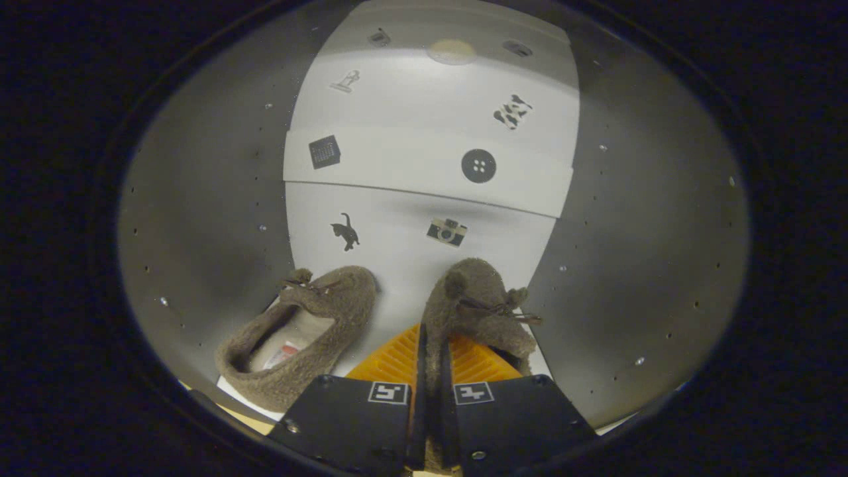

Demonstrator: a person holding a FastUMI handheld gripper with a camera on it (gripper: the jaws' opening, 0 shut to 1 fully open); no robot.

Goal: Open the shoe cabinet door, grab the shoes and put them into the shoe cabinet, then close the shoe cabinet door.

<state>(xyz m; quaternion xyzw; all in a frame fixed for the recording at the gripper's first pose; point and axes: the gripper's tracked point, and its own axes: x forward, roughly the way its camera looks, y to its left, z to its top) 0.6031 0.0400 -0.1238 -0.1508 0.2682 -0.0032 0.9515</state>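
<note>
I am looking into the open shoe cabinet (199,218), whose grey side walls have rows of small holes. Its white back panel (424,185) carries small stickers. Two brown fuzzy shoes with little bows are inside. The left shoe (301,334) lies on the cabinet floor, opening up, just ahead and left of my fingers. The right shoe (474,311) is pinched by its side wall between my orange fingers (391,361). My gripper (430,371) is shut on that shoe, which points toward the back panel.
The cabinet's right wall (649,265) and left wall stand close on both sides. A white shelf edge (424,189) crosses the back panel above the shoes. A round light patch (452,52) shows near the top.
</note>
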